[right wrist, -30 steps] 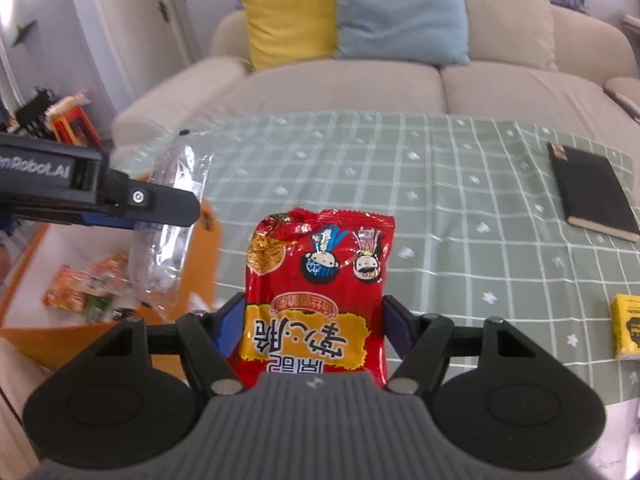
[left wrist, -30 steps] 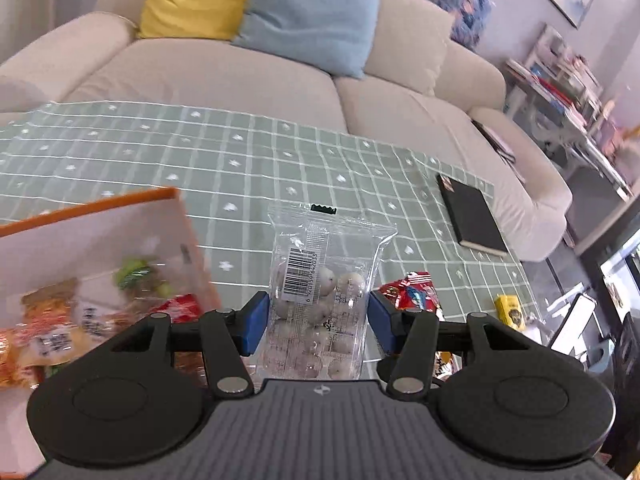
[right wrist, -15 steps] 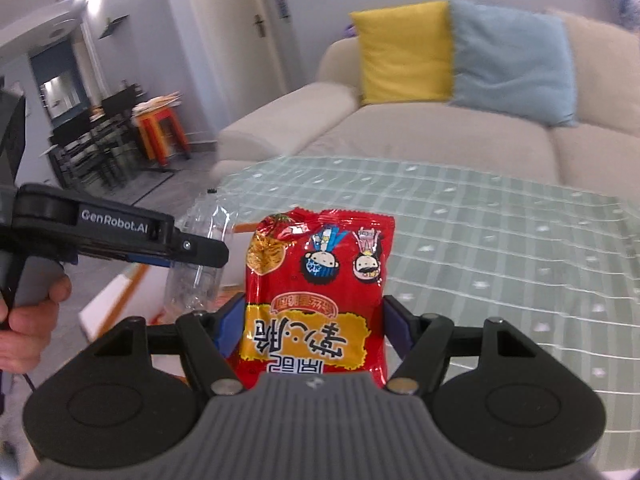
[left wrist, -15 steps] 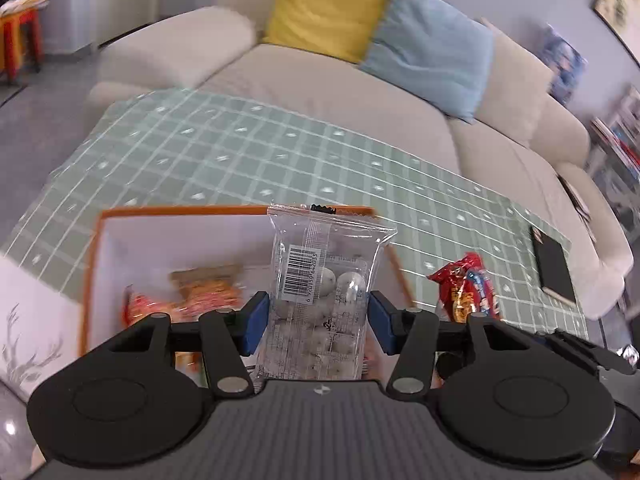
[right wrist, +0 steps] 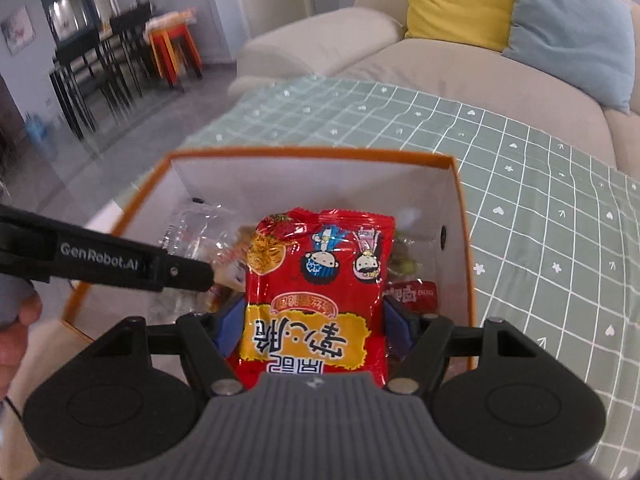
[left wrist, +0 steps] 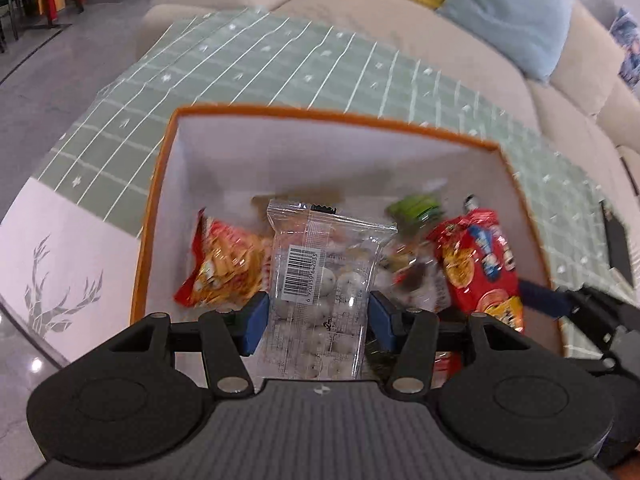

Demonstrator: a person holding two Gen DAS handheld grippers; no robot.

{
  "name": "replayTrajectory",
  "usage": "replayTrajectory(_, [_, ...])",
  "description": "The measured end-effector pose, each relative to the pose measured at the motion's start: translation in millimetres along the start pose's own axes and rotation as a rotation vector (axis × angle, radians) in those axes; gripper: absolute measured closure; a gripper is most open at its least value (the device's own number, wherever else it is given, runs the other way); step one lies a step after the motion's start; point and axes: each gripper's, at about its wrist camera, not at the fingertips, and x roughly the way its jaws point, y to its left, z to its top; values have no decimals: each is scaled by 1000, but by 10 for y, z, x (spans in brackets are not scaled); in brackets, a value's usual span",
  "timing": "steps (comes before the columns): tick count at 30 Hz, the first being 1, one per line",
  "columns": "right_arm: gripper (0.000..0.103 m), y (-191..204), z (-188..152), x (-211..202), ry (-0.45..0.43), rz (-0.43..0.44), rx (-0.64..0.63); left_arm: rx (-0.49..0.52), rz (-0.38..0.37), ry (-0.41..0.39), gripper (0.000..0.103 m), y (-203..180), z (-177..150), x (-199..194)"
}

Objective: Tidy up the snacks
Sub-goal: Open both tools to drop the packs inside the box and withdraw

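Observation:
My left gripper (left wrist: 316, 316) is shut on a clear packet of white round sweets (left wrist: 320, 280) with a barcode label, held over the open orange-rimmed box (left wrist: 320, 114). My right gripper (right wrist: 314, 328) is shut on a red snack bag (right wrist: 320, 292) with cartoon faces, also above that box (right wrist: 304, 154). In the left wrist view the red bag (left wrist: 480, 264) and the right gripper's blue pad (left wrist: 540, 300) show at the right. In the right wrist view the left gripper's black arm (right wrist: 120, 260) reaches in from the left with the clear packet (right wrist: 196, 228). Several snack packets lie on the box floor.
The box stands at the corner of a table with a green checked cloth (right wrist: 540, 200). A beige sofa (left wrist: 400, 28) with yellow and blue cushions lies behind. A black notebook (left wrist: 618, 248) rests on the cloth at the right. A person's hand (right wrist: 16, 332) holds the left gripper.
Both grippers have carried their packets leftward from above the tablecloth to above the open box and tilted down toward it. The grips are unchanged.

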Motion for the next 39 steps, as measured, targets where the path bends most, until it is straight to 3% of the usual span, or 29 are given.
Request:
replayTrajectory(11, [34,71,-108,353,93,-86,-59,51,80,80,40,19,-150,230])
replayTrajectory(16, [31,62,-128,333,91,-85,-67,52,90,91,39,20,-178,230])
replayTrajectory(21, [27,45,-118,211,64,-98,-45,66,104,64,32,-2,-206,141])
replayTrajectory(28, [14,22,-63,-246,-61,-109,-40,64,81,-85,23,-87,-180,-284])
replayTrajectory(39, [4,-121,-91,-1228,-293,-146,58,209,86,-498,16,-565,-401,-1137])
